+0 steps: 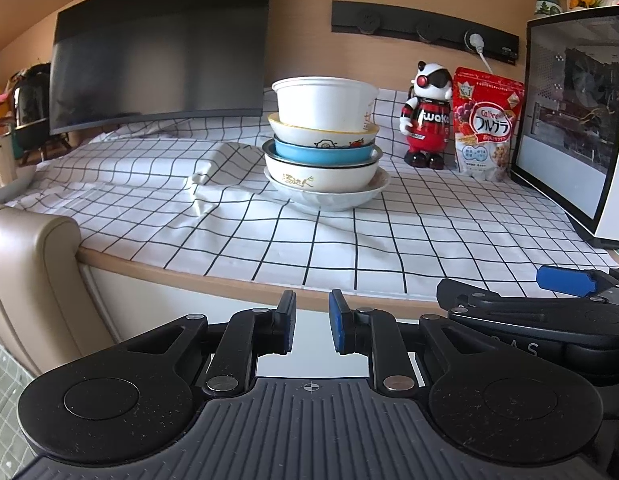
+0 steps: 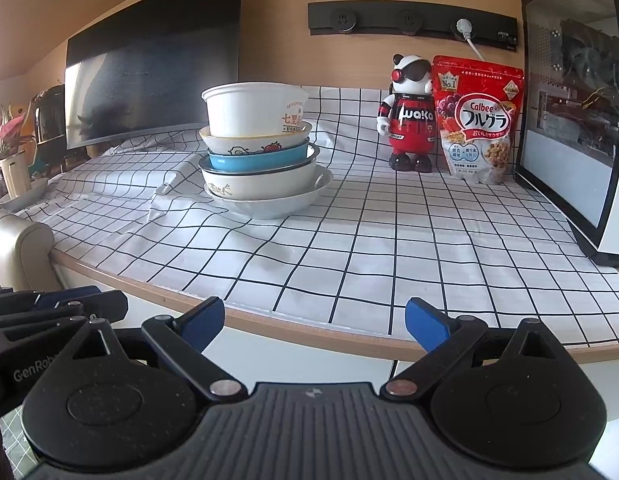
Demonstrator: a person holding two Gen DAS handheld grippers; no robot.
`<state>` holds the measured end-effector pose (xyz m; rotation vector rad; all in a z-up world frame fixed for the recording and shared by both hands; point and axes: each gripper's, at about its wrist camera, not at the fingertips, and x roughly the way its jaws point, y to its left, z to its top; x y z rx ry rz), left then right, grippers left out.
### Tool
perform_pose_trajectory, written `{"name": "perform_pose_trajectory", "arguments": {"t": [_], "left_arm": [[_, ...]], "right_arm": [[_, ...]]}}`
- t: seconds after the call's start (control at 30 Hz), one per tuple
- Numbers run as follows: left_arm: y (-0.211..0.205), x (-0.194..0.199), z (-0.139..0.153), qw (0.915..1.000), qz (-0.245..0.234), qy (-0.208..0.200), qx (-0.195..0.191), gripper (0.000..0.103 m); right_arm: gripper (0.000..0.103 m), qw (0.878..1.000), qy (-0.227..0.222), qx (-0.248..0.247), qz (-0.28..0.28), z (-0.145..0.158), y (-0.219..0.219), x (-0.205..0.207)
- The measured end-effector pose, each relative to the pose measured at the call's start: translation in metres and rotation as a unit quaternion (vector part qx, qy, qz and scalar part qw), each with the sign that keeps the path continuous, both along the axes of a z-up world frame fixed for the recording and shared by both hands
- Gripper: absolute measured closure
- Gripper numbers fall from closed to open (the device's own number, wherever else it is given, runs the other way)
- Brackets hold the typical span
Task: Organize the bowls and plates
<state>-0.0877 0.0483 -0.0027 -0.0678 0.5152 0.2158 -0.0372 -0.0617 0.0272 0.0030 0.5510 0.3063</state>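
A stack of dishes stands on the checked tablecloth [image 1: 349, 248], well beyond both grippers. From the top it holds a tall white bowl [image 1: 325, 102], a cream bowl with cartoon prints [image 1: 323, 136], a blue bowl [image 1: 321, 152], a white bowl with a dark rim [image 1: 321, 174] and a shallow white plate [image 1: 341, 199]. The right wrist view shows the same stack [image 2: 257, 148] left of centre. My left gripper [image 1: 311, 312] hangs before the table's front edge, its blue pads close together with nothing between them. My right gripper [image 2: 314, 312] is beside it, wide open and empty.
A dark monitor [image 1: 157, 64] stands at the back left. At the back right are a red robot figurine [image 1: 427, 116], a cereal bag [image 1: 487, 124] and a white computer case [image 1: 573, 120]. A beige chair back [image 1: 33, 272] is at the left, and a cloth fold [image 1: 213, 176] lies left of the stack.
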Motion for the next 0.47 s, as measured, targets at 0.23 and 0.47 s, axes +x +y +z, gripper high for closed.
{"name": "perform_pose_trajectory", "arguments": {"t": [0.23,0.47], "left_arm": [[-0.001,-0.001,0.001,0.9999,-0.007,-0.001,-0.008,0.082],[0.023,0.011,-0.003,0.9940,-0.049,0.028,-0.094,0.082]], "right_arm": [[0.006,1.000,0.001,0.000,-0.001,0.000,0.001,0.000],[0.006,1.000,0.011,0.006,-0.009,-0.003,0.003,0.006]]}}
